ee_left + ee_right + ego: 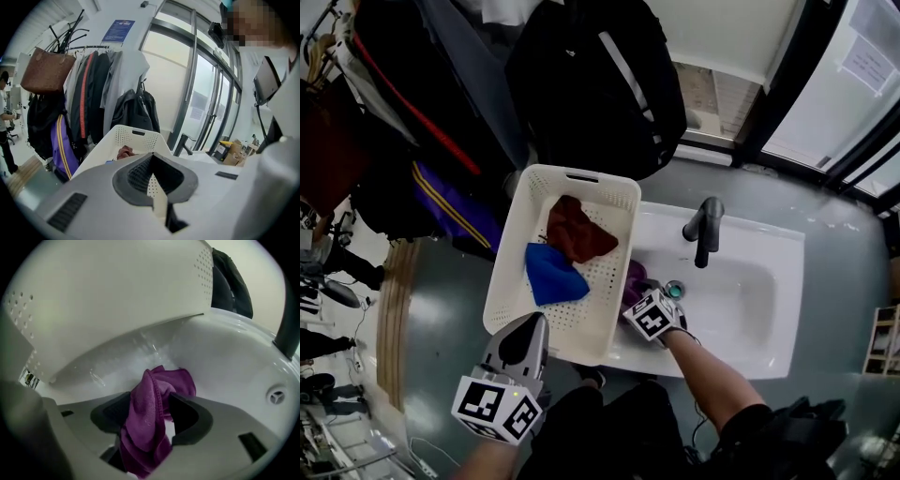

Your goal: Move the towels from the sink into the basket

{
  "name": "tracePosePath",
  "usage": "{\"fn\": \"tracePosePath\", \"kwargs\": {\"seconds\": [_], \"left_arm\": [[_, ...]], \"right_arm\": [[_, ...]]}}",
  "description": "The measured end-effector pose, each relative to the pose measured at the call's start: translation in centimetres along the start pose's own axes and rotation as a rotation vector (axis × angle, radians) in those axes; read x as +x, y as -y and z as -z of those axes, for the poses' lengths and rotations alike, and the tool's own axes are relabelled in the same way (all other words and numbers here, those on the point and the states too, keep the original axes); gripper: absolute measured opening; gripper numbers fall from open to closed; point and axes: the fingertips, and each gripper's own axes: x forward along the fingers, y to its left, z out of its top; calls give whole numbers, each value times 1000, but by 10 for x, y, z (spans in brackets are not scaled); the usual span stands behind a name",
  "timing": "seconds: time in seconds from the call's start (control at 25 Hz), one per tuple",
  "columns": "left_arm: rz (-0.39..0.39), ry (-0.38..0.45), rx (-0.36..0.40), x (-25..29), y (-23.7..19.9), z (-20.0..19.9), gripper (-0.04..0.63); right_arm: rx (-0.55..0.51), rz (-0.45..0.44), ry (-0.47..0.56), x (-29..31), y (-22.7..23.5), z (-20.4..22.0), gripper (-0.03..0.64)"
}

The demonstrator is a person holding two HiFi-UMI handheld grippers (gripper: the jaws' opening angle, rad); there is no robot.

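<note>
Likely trouble first: losing the crumpled purple microfibre towel (161, 380) on the way up. Pinched by the right gripper (150, 398) through one bunched fold only, with loose cloth spilling out behind the pads, so liable to slide free under a quick lift and drop back into the white rectangular sink (750, 309). Also apt to drag against the side wall of the white perforated plastic basket (511, 281), which overhangs the sink's left end right above the grasp; needs raising clear of that wall before swinging across. Possibly wet, judging by glints like water on the basin nearby, hence heavier and prone to dripping. Left gripper (152, 182) seemingly clamped on the basket's near rim, a thin strip of perforated white plastic caught between its pads; tugging or letting go there risks shifting or tipping the basket.

As for looks: deep purple, soft and napped, stitched hem showing, folded over itself into a narrow bunch, lower part tucked between the jaws, upper part resting on the sink's floor. Already in the basket: a rust-brown towel (577, 230) and a blue towel (553, 274), touching.
</note>
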Motion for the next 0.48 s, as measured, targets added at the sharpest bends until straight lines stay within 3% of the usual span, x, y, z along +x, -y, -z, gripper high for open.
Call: {"fn": "tracePosePath", "kwargs": {"seconds": [0.28,0.48], "left_arm": [[10,1,17,-1,-2,0,3],[19,19,23,-1,2,-7,3]], "right_arm": [[41,-13,-16,5,2,5,145],[38,-11,-5,-11,0,2,106]]}}
